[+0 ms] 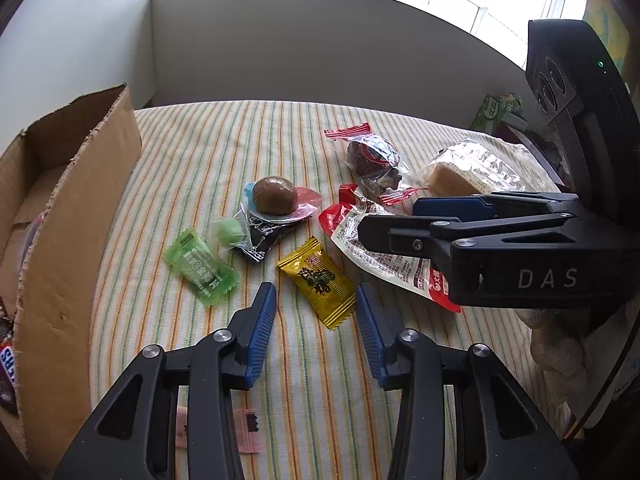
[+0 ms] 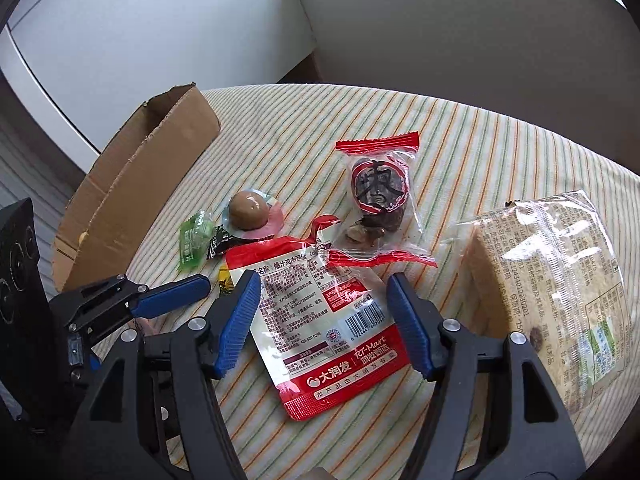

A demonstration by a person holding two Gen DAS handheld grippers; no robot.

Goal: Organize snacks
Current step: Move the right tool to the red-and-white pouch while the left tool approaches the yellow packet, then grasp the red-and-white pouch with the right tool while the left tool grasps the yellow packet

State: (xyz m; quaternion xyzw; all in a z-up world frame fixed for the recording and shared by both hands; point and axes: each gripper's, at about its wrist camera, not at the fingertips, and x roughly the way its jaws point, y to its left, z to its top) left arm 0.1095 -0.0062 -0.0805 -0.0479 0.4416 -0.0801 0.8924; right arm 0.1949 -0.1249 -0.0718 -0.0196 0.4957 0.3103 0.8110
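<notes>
Left wrist view: I hold my left gripper (image 1: pixel 316 300) with its jaws spread and nothing between them, low over the striped cloth (image 1: pixel 224 152).
Nearest target: the yellow candy packet (image 1: pixel 318 282) lies flat just past the fingertips at 12 o'clock, nearer the right finger, so I judge it the next pick.
Other snacks: the green candy packet (image 1: pixel 202 266) sits at 10 o'clock; the brown egg snack (image 1: pixel 275 195) rests on a dark wrapper beyond it.
Destination: the cardboard box (image 1: pixel 68 216) stands at 9 o'clock, its near wall upright, so I would have to lift over that rim.
Crowding: my right gripper (image 1: pixel 384 220) reaches in from 3 o'clock, close to the yellow packet.

Right wrist view: the right gripper (image 2: pixel 322 286) is wide open, holding nothing, straddling the red-and-white pouch (image 2: pixel 324 320).
Pouch: it lies flat, label side up, between both blue fingers (image 2: pixel 240 320), placed for a side pinch.
Neighbours: the red-ended date packet (image 2: pixel 378 196) touches the pouch's top at 12 o'clock; the clear-wrapped cake (image 2: pixel 552 280) sits at 3 o'clock.
Room: cloth at 6 o'clock is free; the table edge curves away at 4 o'clock.
</notes>
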